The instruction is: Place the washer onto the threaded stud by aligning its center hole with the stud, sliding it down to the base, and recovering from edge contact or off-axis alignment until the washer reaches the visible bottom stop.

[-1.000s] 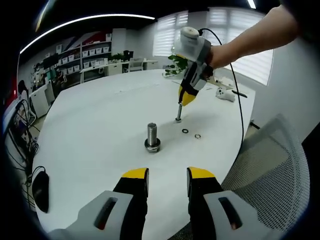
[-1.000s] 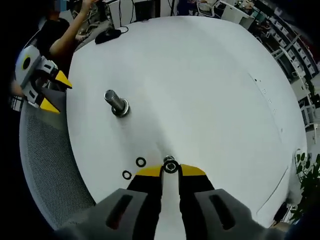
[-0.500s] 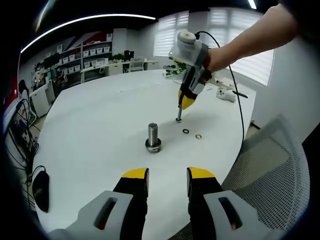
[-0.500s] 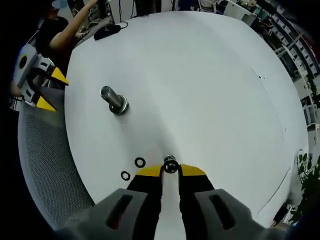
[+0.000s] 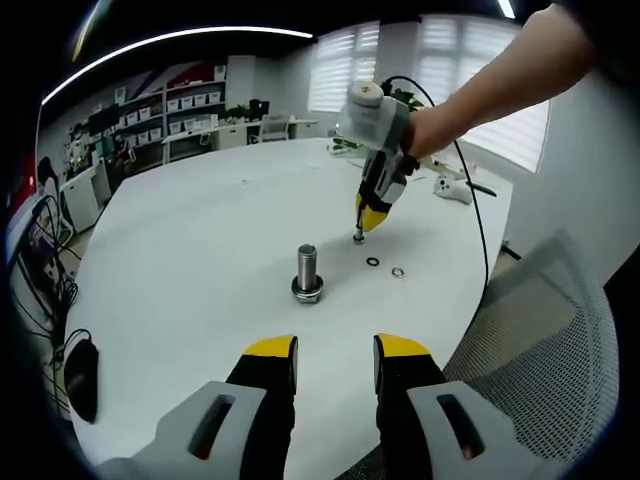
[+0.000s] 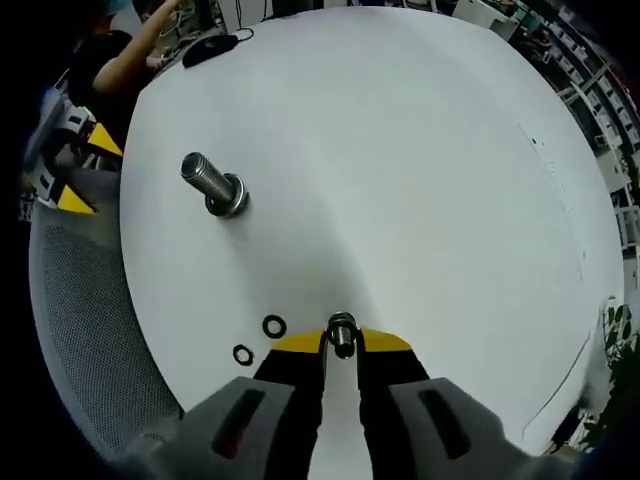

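A thin threaded stud (image 5: pixel 358 237) stands on the white table (image 5: pixel 200 240). My right gripper (image 5: pixel 371 217), held by a person's arm, comes down onto it from above. In the right gripper view the stud's top (image 6: pixel 342 333) pokes up between the nearly shut yellow tips of my right gripper (image 6: pixel 342 343), which seem to pinch a dark washer ringed around it. Two loose washers (image 6: pixel 274 326) (image 6: pixel 243 354) lie just beside it, also visible as washers (image 5: pixel 372 262) (image 5: pixel 398 271). My left gripper (image 5: pixel 336 350) hangs open over the near table edge, away from everything; it appears as the left gripper (image 6: pixel 85 170).
A thick bolt (image 5: pixel 307 272) with a washer at its base stands mid-table, seen too as the bolt (image 6: pixel 212 186). A mesh chair (image 5: pixel 545 340) sits by the table edge. A computer mouse (image 5: pixel 82 378) lies near the left rim. A small white device with a cable (image 5: pixel 450 188) lies farther back.
My right gripper has come down along the thin stud, so the stud now stands up higher between its tips. The left gripper has stayed put.
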Available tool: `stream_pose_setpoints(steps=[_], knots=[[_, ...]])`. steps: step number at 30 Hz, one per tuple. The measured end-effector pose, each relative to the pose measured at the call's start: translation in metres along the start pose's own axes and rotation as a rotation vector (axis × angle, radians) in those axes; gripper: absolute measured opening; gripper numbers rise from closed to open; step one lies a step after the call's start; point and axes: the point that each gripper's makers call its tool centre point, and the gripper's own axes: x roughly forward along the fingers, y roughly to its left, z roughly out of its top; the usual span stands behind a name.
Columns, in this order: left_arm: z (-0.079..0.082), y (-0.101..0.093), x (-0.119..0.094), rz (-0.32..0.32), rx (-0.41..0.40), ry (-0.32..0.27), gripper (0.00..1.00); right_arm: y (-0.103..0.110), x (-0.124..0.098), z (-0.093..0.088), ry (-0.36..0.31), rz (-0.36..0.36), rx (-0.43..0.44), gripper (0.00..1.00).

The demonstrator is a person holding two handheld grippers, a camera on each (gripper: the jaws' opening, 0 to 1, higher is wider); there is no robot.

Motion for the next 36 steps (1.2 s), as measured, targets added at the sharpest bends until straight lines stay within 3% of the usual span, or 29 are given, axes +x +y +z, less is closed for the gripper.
stream_pose_setpoints(steps=[25,36], knots=[[0.000,0.003,-0.002,0.009,-0.007,-0.004,0.29,0.000,0.012,-0.003,0.031,0.003,0.009,0.15],[-0.001,0.003,-0.003,0.013,-0.009,-0.006,0.29,0.002,0.014,-0.010,0.034,-0.005,0.011,0.20]])
